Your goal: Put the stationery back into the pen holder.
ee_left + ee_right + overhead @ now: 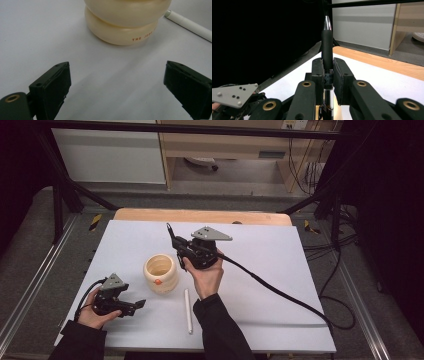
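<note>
Mid-frame in the high view, my right gripper [172, 237] is clamped on a black pen with a silver tip [170, 232], raised just above and right of the cream ribbed ceramic pot [160, 273]; so pickup looks done, drop into the pot's mouth not yet; lower left, my left gripper [134, 306] sits w/ jaws wide, nothing btwn them, aimed at the pot, near it, not touching; a white pen [188, 310] lies flat on the white table sheet [280, 270], lower centre, prob. next; nothing blocks the pot opening.
</note>
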A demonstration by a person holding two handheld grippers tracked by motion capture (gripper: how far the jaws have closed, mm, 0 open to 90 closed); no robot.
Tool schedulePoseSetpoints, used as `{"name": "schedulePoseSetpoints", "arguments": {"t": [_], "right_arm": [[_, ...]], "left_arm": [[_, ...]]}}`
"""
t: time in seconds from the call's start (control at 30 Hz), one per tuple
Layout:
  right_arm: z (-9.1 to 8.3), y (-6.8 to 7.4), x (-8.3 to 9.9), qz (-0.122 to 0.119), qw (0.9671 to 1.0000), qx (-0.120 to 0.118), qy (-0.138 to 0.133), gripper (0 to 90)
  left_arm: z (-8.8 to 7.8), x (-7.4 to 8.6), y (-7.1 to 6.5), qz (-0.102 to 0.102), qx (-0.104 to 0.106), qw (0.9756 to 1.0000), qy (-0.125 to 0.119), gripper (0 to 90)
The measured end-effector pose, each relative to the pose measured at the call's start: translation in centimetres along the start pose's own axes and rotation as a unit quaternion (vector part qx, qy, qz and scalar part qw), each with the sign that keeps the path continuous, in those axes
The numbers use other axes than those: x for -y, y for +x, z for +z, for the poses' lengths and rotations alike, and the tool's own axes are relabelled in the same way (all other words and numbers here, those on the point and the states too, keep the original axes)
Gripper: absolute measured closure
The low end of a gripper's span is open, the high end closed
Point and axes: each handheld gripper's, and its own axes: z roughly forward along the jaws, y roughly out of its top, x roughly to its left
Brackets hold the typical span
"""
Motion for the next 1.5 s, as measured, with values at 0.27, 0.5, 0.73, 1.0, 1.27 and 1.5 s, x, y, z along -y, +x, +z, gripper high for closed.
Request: {"name": "schedulePoseSetpoints", "arguments": {"t": [0.27, 0.5, 0.73, 1.0, 1.27, 1.5], "right_arm": [[2.1, 0.7, 0.0, -0.001, 0.9999, -0.012, 0.003, 80.1], [4.2, 0.7, 0.4, 0.006, 0.9998, -0.02, 0.003, 80.1], [5.9, 0.9, 1.1, 0.009, 0.9996, -0.027, 0.005, 80.1], [7.8, 1.0, 1.9, 0.01, 0.9994, -0.031, 0.01, 80.1], [8.9, 0.9, 3.7, 0.01, 0.9988, -0.033, 0.036, 80.1], [9.0, 1.1, 4.5, 0.007, 0.9982, -0.033, 0.049, 80.0]], "left_arm": [[0.0, 0.0, 0.0, 0.0, 0.001, 1.0, 0.0, 7.5], [0.0, 0.0, 0.0, 0.0, 0.001, 1.0, 0.0, 7.5], [0.1, 0.0, 0.0, -0.001, 0.002, 1.0, 0.0, 7.5], [0.0, 0.0, 0.0, 0.0, 0.002, 1.0, -0.001, 7.5], [0.0, 0.0, 0.0, -0.001, 0.003, 1.0, -0.002, 7.5], [0.0, 0.0, 0.0, -0.001, 0.003, 1.0, -0.002, 7.5]]}}
